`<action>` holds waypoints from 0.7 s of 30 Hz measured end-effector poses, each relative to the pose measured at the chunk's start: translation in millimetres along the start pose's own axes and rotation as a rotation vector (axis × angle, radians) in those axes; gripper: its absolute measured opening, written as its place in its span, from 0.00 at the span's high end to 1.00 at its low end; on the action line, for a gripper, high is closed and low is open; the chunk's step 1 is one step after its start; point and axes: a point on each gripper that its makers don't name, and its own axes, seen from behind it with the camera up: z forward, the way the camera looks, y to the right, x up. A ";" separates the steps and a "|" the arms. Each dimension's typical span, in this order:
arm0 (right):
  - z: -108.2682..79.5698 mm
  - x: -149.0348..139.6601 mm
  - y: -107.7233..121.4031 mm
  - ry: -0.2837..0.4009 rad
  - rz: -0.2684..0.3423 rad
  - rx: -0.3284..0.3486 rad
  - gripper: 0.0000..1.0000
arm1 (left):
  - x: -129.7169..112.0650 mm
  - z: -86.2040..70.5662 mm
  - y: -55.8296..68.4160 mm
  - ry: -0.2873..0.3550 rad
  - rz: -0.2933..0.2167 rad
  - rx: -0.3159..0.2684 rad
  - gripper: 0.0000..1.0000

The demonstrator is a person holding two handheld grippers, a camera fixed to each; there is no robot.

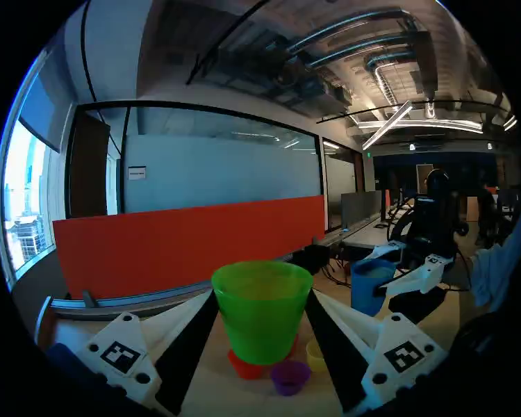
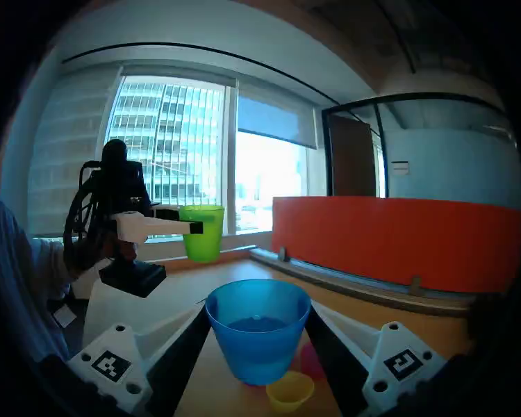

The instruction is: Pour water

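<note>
Holding in my right gripper (image 2: 258,309): the blue cup (image 2: 258,340), with both fingers pressed on its sides.
Where the water (image 2: 258,324) is: low inside the blue cup, flat and calm.
Holding in my left gripper (image 1: 262,297): the green cup (image 1: 262,323), pinched from both sides too. I cannot see if anything is in it.
How the cups stand: both are straight up, mouths on top.
Which way to go: from my right gripper, the green cup is ahead and off to the left. From my left gripper, the blue cup is off to the right and farther away.
Gap: the two cups are well apart, not touching.
Next move, I think: bring the blue cup over beside the green cup, then tip it toward the green cup's mouth. My right hand has the water, so it should do the tipping.
Under the green cup: a small red cup (image 1: 245,366), a purple cup (image 1: 290,377) and a yellow cup (image 1: 316,356) sit close together on the table (image 1: 212,390).
Watch out: if I tip too fast or too far away, water could splash on the table.
</note>
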 end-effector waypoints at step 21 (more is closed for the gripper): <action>-46.5 -0.3 54.1 -0.023 -0.012 -0.126 0.09 | -73.5 -25.8 -12.0 -0.080 -0.034 0.032 0.14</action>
